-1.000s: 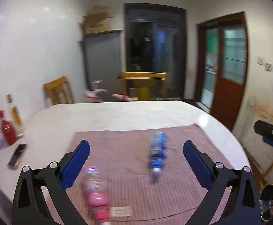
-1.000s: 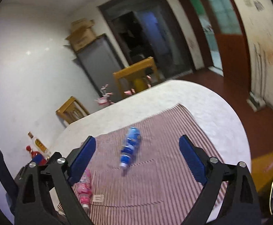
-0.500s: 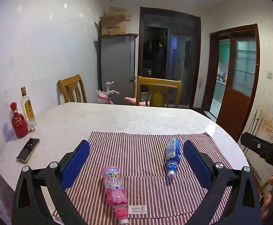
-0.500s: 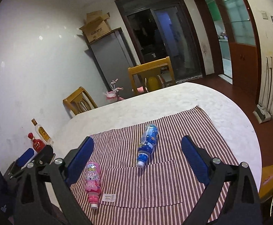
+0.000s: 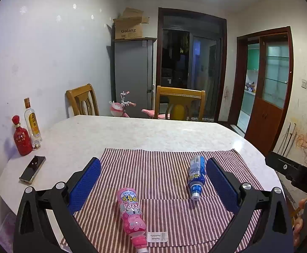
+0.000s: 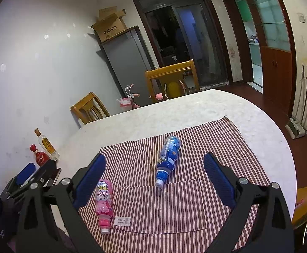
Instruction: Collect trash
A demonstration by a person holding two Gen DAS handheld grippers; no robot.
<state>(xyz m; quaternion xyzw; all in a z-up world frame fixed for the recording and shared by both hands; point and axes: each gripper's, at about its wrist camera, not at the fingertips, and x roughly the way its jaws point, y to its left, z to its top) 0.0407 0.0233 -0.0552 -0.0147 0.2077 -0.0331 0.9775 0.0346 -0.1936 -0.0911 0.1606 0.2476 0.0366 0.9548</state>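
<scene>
Pink bottle [image 5: 131,211]: lies flat on the striped cloth [image 5: 166,168], between the left jaws, nearer the left one. Its long side runs front to back, cap toward the jaws.
Blue bottle [image 6: 167,159]: lies flat between the right jaws, well apart from the pink one, cap toward the jaws.
Left gripper [image 5: 153,181]: jaws wide open, holding nothing.
Right gripper [image 6: 154,178]: jaws wide open, holding nothing.
Surface [image 5: 111,135]: carries the cloth.
</scene>
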